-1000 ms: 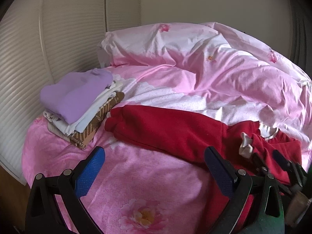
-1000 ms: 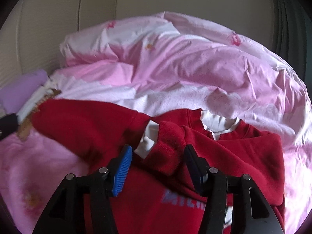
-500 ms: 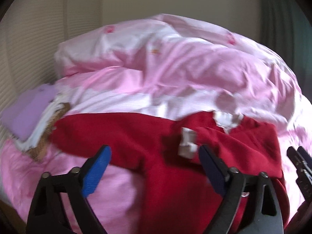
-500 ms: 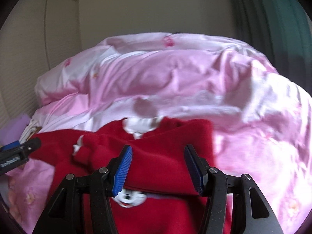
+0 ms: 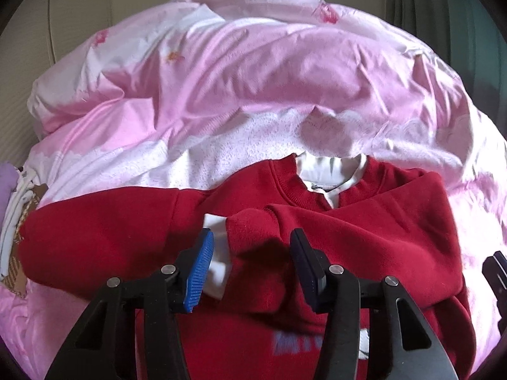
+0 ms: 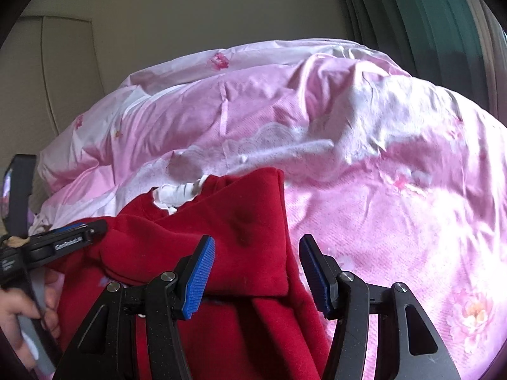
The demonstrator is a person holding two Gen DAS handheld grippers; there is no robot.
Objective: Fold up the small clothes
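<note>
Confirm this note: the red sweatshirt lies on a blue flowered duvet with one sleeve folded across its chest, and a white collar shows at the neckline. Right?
Not quite: the duvet is pink, not blue, as the left wrist view shows. The rest stands: the red sweatshirt lies on it with one sleeve folded across its chest, and a white collar shows at the neckline.

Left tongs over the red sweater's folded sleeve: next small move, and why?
Probably finish closing on the cuff, then lift. The left tongs are closing with the sleeve cuff of the red sweater between them, pads not yet pressing it. The other sleeve lies unfolded.
</note>
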